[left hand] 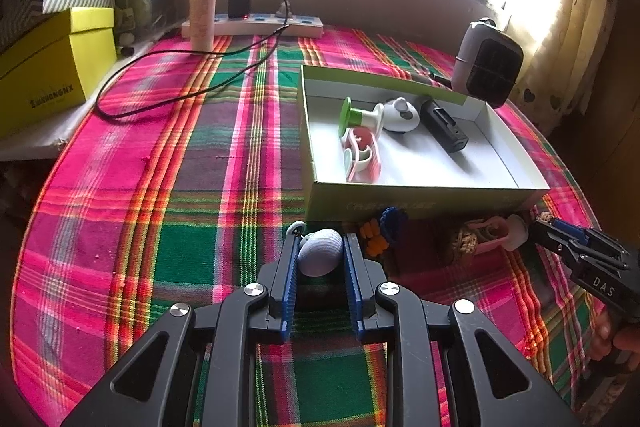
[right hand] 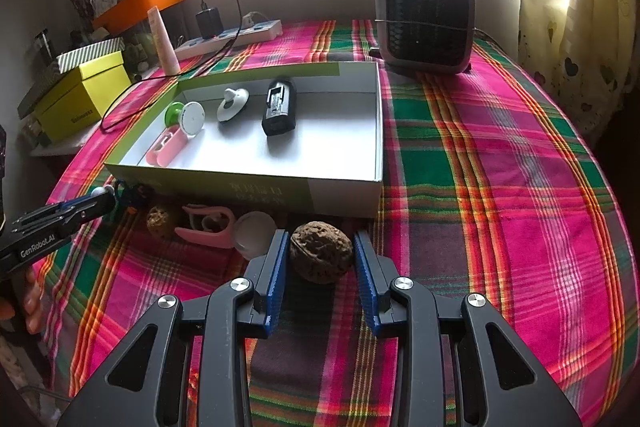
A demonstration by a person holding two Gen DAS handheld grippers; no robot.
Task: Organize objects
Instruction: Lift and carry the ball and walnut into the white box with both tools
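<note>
In the left wrist view my left gripper [left hand: 320, 243] is shut on a pale lavender egg-shaped object [left hand: 322, 255] just above the plaid cloth, in front of the green box [left hand: 420, 197]. In the right wrist view my right gripper [right hand: 320, 239] is shut on a brown walnut [right hand: 320, 259] near the box's [right hand: 240, 183] front wall. Inside the box lie a green-and-white spool [right hand: 186, 117], a pink clip [right hand: 166, 149], a white round piece [right hand: 232, 105] and a black battery-like block [right hand: 280, 109]. Outside, along the front wall, sit a second walnut [right hand: 160, 223], a pink clip [right hand: 210, 229] and a whitish ball [right hand: 256, 233].
A small blue-and-orange item [left hand: 384, 231] lies by the box front. A grey heater [right hand: 426, 19] stands behind the box. At the back left are a power strip [right hand: 228, 35] with a charger and cable, a cream tube [right hand: 164, 43] and a yellow box [right hand: 84, 95].
</note>
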